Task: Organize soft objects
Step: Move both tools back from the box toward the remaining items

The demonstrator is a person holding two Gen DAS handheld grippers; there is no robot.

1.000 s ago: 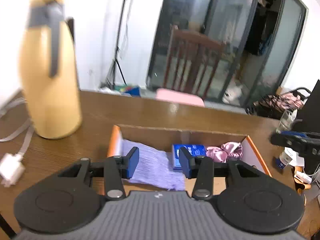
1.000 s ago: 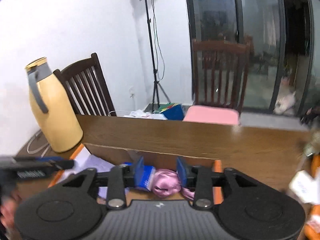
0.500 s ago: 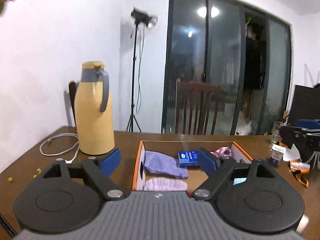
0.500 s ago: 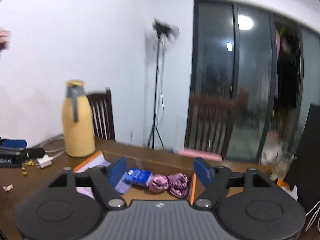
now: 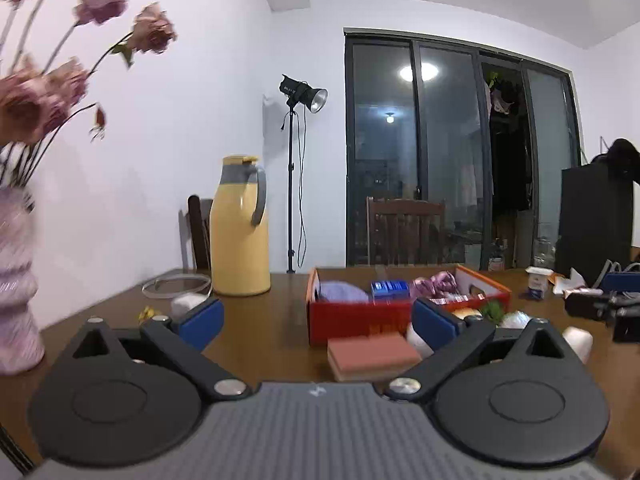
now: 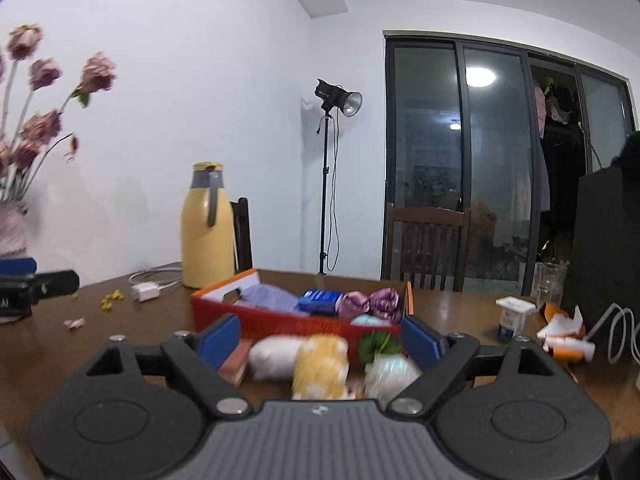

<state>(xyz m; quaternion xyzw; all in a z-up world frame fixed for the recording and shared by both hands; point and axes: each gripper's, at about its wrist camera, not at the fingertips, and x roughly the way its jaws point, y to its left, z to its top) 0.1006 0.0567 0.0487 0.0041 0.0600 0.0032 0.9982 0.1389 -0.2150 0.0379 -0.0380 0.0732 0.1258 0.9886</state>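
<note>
Wooden table (image 5: 272, 320) against a white wall, dark glass doors behind, studio lamp on a stand, yellow thermos (image 5: 239, 226) at the back left, vase of dried roses (image 5: 16, 272) at the near left edge. Orange box (image 6: 296, 322) sits mid-table and is the collecting bin: purple knit cloth (image 6: 268, 298), blue packet (image 6: 320, 300) and pink satin scrunchies (image 6: 372, 302) are already inside, laid side by side along it.

Loose soft items are bunched just in front of the box's near wall, probably staged there for short carries: brick-red sponge (image 5: 372, 356), white soft roll (image 6: 276, 356), yellow fluffy piece (image 6: 320, 366), pale blue-white ball (image 6: 390, 372), something green (image 6: 378, 344) behind it. Blurry, exact types unclear.

Left gripper (image 5: 316, 320): jaws opening, nearly full width, nothing between the pads; the sponge lies low in its gap, not touched. Right gripper (image 6: 320, 340): jaws opening, wide, nothing pinched; the white roll and yellow piece sit in line with its gap. Both point near level at the pile, so the spread looks like prep for a next pick, sponge for left, yellow or white piece for right.

Right side clutter (small carton (image 6: 514, 316), wrappers, cable) looks unrelated.
</note>
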